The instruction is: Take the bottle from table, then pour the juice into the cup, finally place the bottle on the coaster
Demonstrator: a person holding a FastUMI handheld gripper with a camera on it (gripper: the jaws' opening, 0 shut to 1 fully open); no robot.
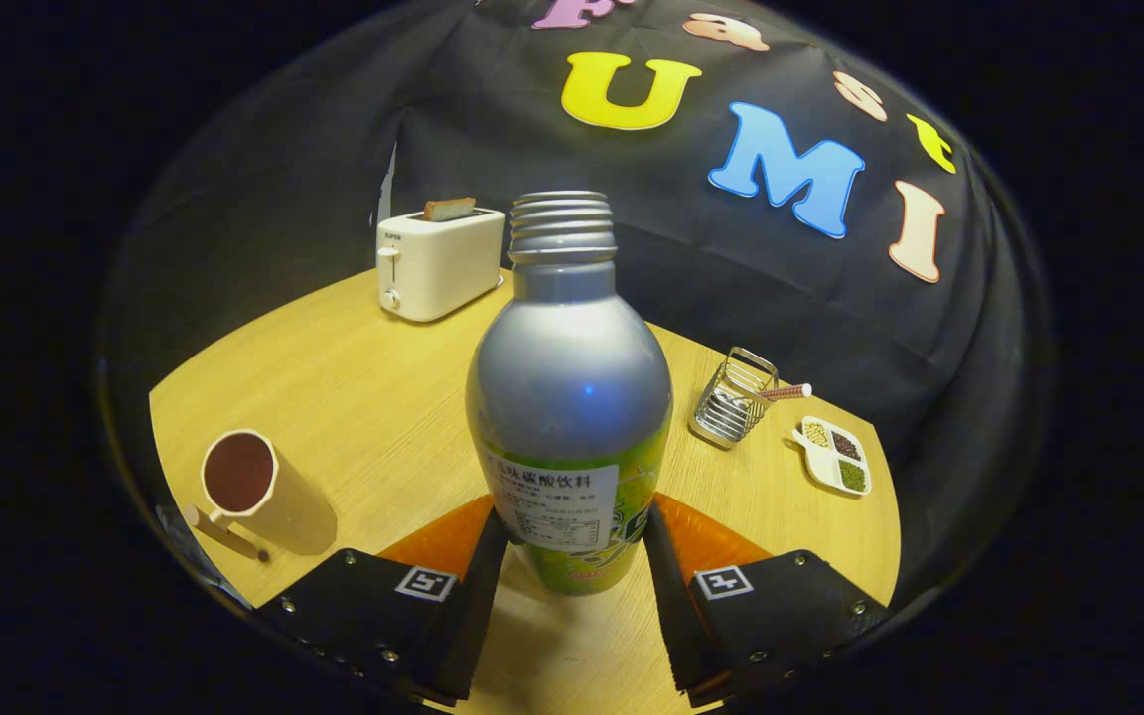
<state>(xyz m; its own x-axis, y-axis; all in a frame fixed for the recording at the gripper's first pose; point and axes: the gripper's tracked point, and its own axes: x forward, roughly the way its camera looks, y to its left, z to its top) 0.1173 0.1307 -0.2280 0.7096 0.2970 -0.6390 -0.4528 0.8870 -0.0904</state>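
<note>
Firmly, the gripper (575, 556) clamps both fingers on the lower body of the uncapped aluminium drink bottle (568, 397), upright above the orange coaster (701, 531) on the wooden table (373, 397). Left stands the cup (252, 485); beyond, a toaster (439, 260), wire rack (734, 409), and divided dish (833, 455).

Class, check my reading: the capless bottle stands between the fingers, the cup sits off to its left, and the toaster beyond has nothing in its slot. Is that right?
Not quite. The gripper view shows a slice of toast sticking up from the toaster. The rest holds: the capless bottle is between the fingers, and the cup is left of it.
</note>
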